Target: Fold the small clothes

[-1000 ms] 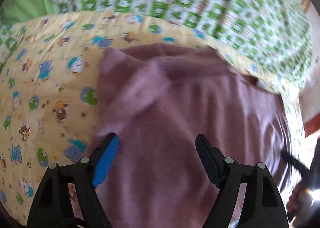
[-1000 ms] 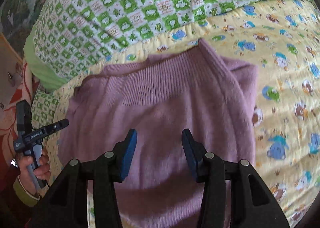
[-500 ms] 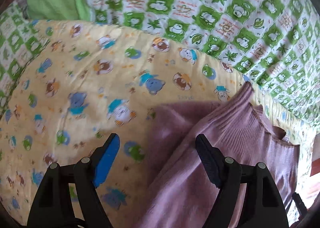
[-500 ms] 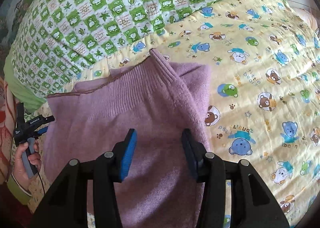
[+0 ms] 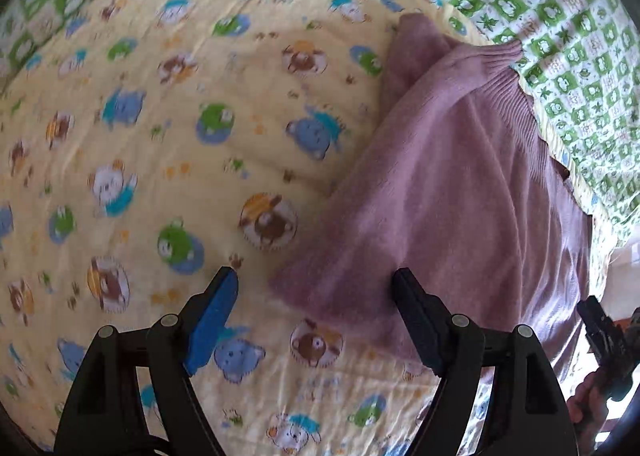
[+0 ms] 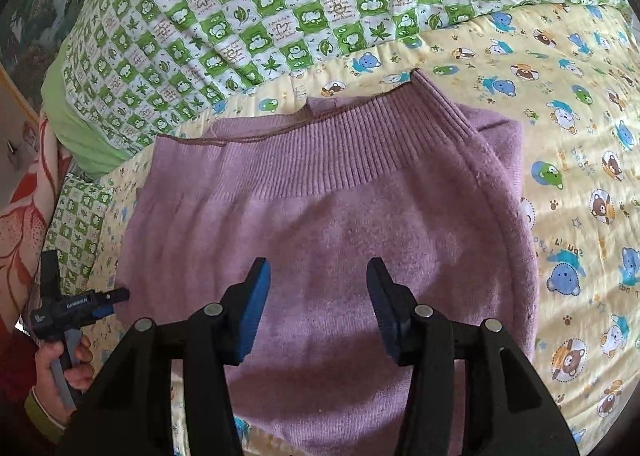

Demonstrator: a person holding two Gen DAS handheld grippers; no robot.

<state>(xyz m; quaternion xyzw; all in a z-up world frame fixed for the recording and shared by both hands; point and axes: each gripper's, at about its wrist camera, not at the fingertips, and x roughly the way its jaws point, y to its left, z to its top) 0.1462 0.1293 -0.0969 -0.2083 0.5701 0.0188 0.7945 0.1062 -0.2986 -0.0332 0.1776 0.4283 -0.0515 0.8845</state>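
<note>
A mauve knitted garment with a ribbed band lies folded on a yellow quilt printed with cartoon bears. My right gripper is open and empty, held over the middle of the garment. My left gripper is open and empty, held just above the garment's near corner, which lies between its fingers; its left finger is over the yellow quilt. The other hand-held gripper shows at the left edge of the right wrist view and at the right edge of the left wrist view.
A green and white checked blanket lies beyond the yellow quilt and also shows in the left wrist view. A red floral cloth is at the far left. The person's hand holds the other gripper's handle.
My left gripper has swung left off the garment, which now sits to its right over the yellow quilt. My right gripper has drawn a little nearer the garment's middle.
</note>
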